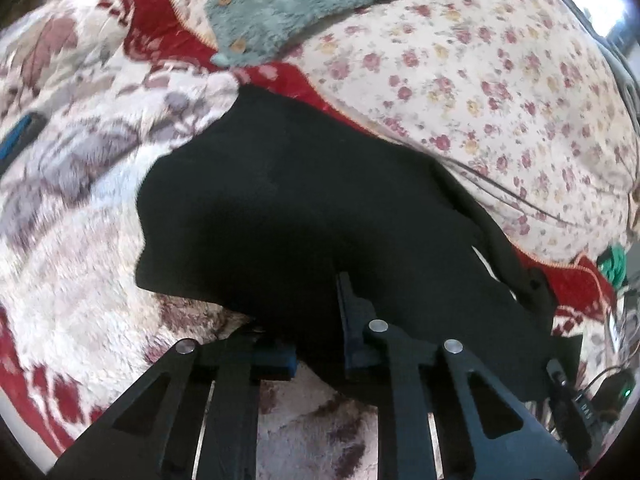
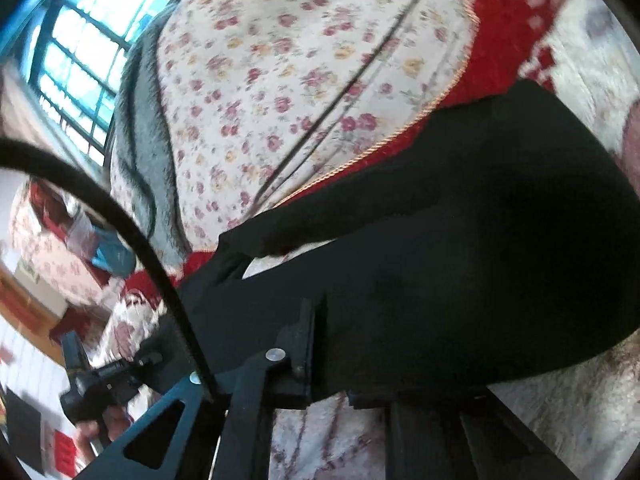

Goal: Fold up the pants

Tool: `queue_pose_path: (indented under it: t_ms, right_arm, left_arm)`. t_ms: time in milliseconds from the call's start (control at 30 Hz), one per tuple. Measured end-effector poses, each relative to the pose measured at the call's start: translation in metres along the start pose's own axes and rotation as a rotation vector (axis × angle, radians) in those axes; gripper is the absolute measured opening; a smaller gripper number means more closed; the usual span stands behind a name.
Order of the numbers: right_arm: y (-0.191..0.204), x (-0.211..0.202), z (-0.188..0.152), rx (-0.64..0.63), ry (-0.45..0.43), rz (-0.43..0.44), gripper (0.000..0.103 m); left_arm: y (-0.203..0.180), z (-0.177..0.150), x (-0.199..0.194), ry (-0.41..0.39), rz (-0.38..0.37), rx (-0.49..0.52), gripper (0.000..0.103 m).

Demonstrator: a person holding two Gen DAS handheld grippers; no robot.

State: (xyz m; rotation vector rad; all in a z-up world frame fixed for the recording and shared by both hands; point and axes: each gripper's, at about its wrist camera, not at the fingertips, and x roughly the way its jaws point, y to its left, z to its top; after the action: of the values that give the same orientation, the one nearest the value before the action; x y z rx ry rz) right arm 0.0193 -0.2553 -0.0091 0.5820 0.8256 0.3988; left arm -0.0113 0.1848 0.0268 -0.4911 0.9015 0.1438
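Note:
The black pants [image 1: 304, 208] lie in a dark mass on a red and white fleece blanket [image 1: 72, 216] on a bed. My left gripper [image 1: 316, 320] is at their near edge, with the cloth draped between its fingers, so it looks shut on the pants. In the right wrist view the pants [image 2: 472, 248] fill the middle and right. My right gripper [image 2: 336, 360] is also at the near edge with black cloth between its fingers and looks shut on it. The left gripper [image 2: 108, 380] and the hand holding it show at the lower left.
A flowered quilt [image 1: 480, 88] covers the far side of the bed. A grey-green fleece garment with buttons [image 1: 288, 4] lies at the top. A thin cable [image 1: 520, 196] runs over the quilt. A thick black cable [image 2: 120, 216] curves across the right wrist view. A window [image 2: 76, 60] is at the upper left.

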Motion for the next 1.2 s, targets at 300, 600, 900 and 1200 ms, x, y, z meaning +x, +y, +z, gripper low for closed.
queue_pose_path:
  t_ms: [300,600,900,1200]
  right_arm:
    - [0.025,-0.014,-0.014,-0.031,0.018,0.051,0.009]
    - [0.068,-0.019,-0.05,-0.08,0.096,0.143,0.009]
    - [0.054,0.001,-0.083,0.002,0.233,0.189,0.014]
    - [0.003,-0.068,-0.059,0.03,0.146,0.019,0.043]
  left_arm:
    - [0.023,0.009,-0.036,-0.045,0.006,0.041,0.01]
    - [0.078,0.003,-0.076,-0.079,0.084,0.006,0.01]
    - [0.094,-0.015,-0.073,-0.046,0.143,-0.001,0.016]
    - [0.078,-0.023,-0.126,-0.171,0.214,0.069,0.023]
